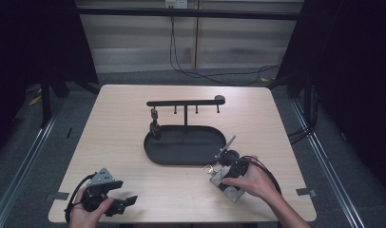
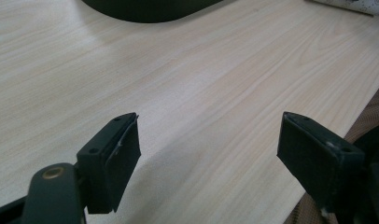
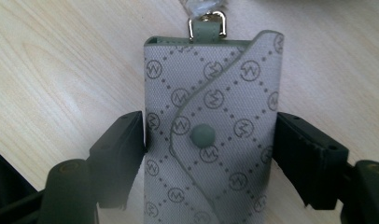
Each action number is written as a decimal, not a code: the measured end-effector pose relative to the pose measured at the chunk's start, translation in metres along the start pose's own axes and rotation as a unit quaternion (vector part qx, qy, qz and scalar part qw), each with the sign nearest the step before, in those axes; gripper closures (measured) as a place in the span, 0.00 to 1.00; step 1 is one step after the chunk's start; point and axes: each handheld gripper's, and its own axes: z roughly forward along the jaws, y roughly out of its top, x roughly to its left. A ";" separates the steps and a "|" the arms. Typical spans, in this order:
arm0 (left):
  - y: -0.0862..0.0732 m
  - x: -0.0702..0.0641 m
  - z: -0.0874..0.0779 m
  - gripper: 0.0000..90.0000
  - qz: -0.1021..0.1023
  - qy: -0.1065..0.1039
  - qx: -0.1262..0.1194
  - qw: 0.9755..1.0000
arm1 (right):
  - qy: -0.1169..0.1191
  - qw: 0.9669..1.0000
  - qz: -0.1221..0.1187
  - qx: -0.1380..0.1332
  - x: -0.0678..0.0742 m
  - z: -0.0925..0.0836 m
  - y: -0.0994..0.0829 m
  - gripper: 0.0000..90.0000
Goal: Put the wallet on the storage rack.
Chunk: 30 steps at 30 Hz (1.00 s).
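Note:
A grey key case (image 3: 215,126) with a diamond logo print, a snap button and a metal clasp (image 3: 206,25) lies flat on the wooden table. My right gripper (image 3: 210,154) straddles it, and both black pads press on its long sides. In the high view the key case (image 1: 225,185) sits near the table's front right, just in front of the black tray, with my right gripper (image 1: 223,176) and a hand over it. My left gripper (image 1: 123,192) rests at the front left, held by the other hand. Its jaws (image 2: 208,149) stand wide open over bare wood.
A black oval tray (image 1: 155,154) lies mid-table, with a post and a horizontal bar (image 1: 184,102) carrying small hooks. A small dark item (image 1: 154,124) hangs from the leftmost hook. The tray's edge (image 2: 145,11) lies ahead of my left gripper. The table's front edge is close to both hands.

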 end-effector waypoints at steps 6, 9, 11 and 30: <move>0.000 0.000 0.000 0.23 0.002 -0.003 0.003 1.000 | -0.008 1.000 0.000 0.010 0.003 0.003 0.003 0.29; 0.000 0.000 0.001 0.23 0.003 -0.002 0.004 1.000 | -0.008 1.000 0.001 0.014 0.003 0.005 0.003 0.29; 0.000 0.000 0.001 0.23 0.003 -0.001 0.003 1.000 | -0.009 1.000 0.001 0.019 0.003 0.006 0.004 0.29; -0.001 0.001 0.000 0.23 0.002 -0.003 0.002 1.000 | 0.001 0.999 0.023 0.043 0.003 0.002 0.008 0.38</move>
